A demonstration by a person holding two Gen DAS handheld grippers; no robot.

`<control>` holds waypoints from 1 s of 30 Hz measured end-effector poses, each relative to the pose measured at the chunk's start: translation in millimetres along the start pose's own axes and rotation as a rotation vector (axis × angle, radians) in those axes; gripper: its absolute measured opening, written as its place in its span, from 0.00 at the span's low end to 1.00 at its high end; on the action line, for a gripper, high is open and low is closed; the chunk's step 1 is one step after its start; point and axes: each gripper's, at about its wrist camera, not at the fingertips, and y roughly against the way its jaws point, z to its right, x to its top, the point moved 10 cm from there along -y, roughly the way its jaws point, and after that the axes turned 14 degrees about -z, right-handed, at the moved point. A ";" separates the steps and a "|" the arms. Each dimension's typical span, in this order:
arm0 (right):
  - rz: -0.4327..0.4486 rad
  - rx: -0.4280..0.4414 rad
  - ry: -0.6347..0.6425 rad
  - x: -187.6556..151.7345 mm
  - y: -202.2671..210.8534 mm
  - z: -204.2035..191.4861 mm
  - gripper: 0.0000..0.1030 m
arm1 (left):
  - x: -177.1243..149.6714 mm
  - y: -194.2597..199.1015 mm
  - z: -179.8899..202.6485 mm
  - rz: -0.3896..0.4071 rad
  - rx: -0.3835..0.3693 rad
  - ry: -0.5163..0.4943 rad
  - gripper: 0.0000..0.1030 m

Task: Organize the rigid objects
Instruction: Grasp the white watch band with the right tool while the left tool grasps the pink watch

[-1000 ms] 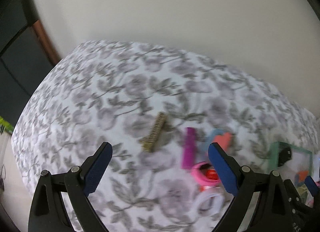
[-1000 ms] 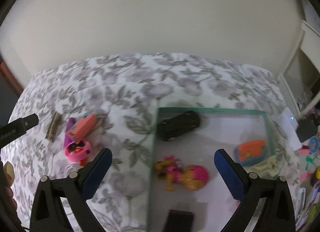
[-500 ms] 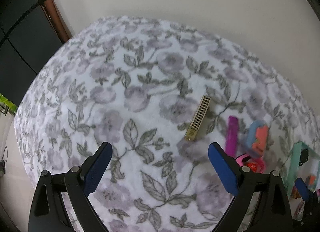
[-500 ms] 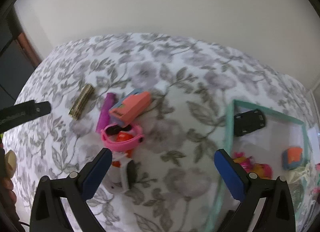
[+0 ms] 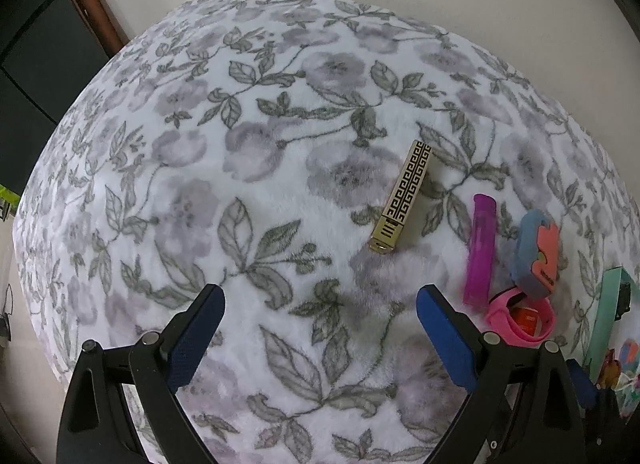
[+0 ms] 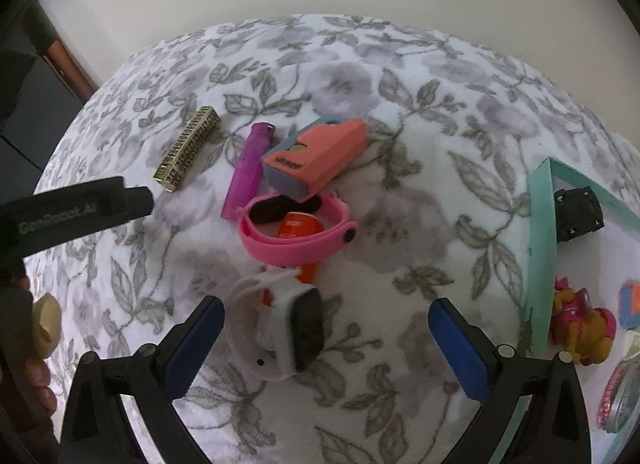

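Note:
A gold patterned bar (image 5: 402, 203) (image 6: 188, 148) lies on the floral blanket (image 5: 256, 191). Right of it lie a purple tube (image 5: 480, 248) (image 6: 249, 168), a coral and blue case (image 5: 538, 254) (image 6: 318, 157), a pink band (image 5: 520, 320) (image 6: 298, 234) around an orange item (image 6: 300, 225), and a white watch (image 6: 290, 330). A teal tray (image 6: 541, 240) at the right holds a black item (image 6: 578, 213) and a pink and yellow toy (image 6: 580, 324). My left gripper (image 5: 318, 334) is open and empty, short of the gold bar. My right gripper (image 6: 326, 344) is open, with the white watch between its fingers.
A white wall rises behind the bed. Dark furniture with a brown edge (image 5: 94, 7) stands at the left. The left tool's black body (image 6: 72, 213) crosses the right wrist view at the left. Small round items (image 6: 624, 396) lie beside the tray at the far right.
Both grippers have moved in closer to the loose pile. The right gripper swung left from over the tray to over the white watch. Both stayed open.

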 end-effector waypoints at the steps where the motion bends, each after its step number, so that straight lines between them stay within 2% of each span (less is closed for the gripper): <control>1: 0.001 0.004 0.001 0.4 0.4 -0.4 1.00 | 0.2 0.4 -0.4 0.001 -0.002 0.003 0.94; 6: -0.002 0.024 0.009 1.0 0.9 -6.4 1.00 | 2.3 2.3 -0.6 0.007 -0.012 0.007 0.94; 13: -0.022 -0.004 0.046 -1.7 -8.8 -15.2 0.99 | 2.1 -0.2 4.3 -0.003 -0.021 -0.003 0.94; 20: -0.003 0.025 0.028 -1.0 2.8 -7.3 0.78 | 0.5 -4.0 10.9 -0.020 -0.045 -0.015 0.94; 25: -0.025 0.108 0.040 -4.2 4.2 -11.1 0.56 | -1.4 -3.6 21.4 -0.036 -0.100 -0.025 0.94; 27: -0.029 0.126 0.056 -5.7 5.8 -14.9 0.51 | -2.2 -3.7 27.9 -0.050 -0.144 -0.026 0.94; 30: -0.030 0.118 0.074 -6.7 6.0 -18.8 0.51 | -4.8 -5.1 36.2 -0.068 -0.180 -0.034 0.94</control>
